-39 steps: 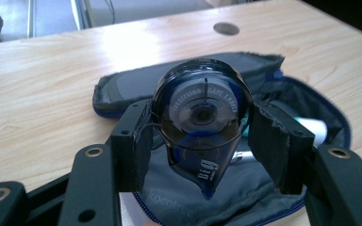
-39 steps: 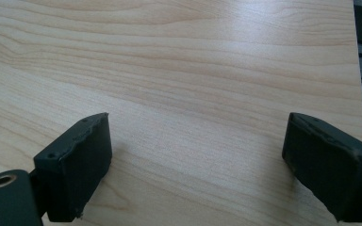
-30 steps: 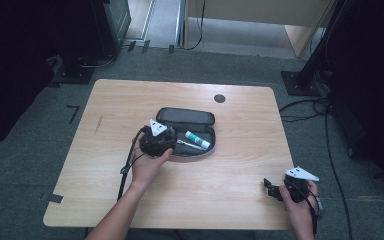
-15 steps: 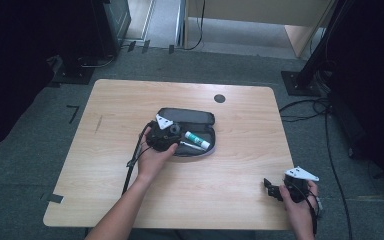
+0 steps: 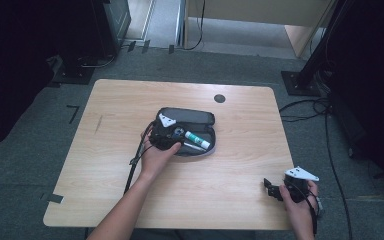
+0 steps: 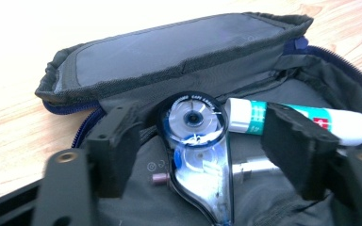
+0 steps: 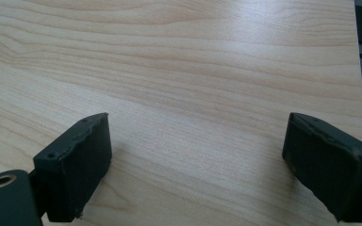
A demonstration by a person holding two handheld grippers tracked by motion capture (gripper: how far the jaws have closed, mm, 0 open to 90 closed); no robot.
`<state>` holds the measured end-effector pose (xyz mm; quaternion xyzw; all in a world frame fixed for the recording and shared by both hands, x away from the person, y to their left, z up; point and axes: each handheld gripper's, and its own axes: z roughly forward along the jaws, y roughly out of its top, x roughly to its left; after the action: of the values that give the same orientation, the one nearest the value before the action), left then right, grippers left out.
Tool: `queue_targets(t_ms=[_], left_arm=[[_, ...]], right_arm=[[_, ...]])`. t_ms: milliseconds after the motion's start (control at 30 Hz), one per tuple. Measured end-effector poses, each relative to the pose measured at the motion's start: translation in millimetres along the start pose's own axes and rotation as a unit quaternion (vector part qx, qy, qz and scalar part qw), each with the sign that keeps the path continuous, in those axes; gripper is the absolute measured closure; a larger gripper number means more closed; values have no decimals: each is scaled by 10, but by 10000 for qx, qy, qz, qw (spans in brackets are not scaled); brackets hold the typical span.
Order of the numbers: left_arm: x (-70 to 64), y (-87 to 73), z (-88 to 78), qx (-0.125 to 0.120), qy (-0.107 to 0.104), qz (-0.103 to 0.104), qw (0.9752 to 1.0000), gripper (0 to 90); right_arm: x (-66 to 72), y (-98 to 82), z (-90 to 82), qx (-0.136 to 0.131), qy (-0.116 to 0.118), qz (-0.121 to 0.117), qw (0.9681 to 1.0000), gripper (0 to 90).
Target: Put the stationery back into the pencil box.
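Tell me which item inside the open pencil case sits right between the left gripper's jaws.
The blue see-through correction tape dispenser, lying in the pencil case. The white and green glue stick lies farther right, partly behind one jaw of the left gripper.

**Item count at the table**

You have one open pencil case on one wooden table. In the case you can count one blue correction-tape dispenser, one white-and-green glue stick, and one small metal-tipped item, part hidden. You hold two grippers: left gripper, right gripper.
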<state>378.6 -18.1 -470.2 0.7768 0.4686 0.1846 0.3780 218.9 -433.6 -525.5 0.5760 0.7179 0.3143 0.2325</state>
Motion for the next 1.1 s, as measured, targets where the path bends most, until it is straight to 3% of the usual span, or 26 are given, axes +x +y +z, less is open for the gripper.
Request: queue_targets(t_ms=[100, 233, 333, 467, 1100], left_arm=[[16, 11, -42, -18, -18, -15, 10000, 215], [39, 17, -131, -104, -229, 10, 9997, 109], [57, 11, -206, -229, -308, 1, 9993, 81], [100, -1, -296, -293, -380, -68, 9988, 81], [359, -203, -698, -490, -244, -19, 9985, 80]], right_arm=[[0, 0, 0, 0, 0, -1, 10000, 85], [0, 0, 0, 0, 0, -2, 10000, 85], [1, 0, 0, -1, 0, 1, 10000, 86], [0, 0, 0, 0, -1, -1, 10000, 85], [-2, 2, 4, 7, -11, -3, 10000, 77]])
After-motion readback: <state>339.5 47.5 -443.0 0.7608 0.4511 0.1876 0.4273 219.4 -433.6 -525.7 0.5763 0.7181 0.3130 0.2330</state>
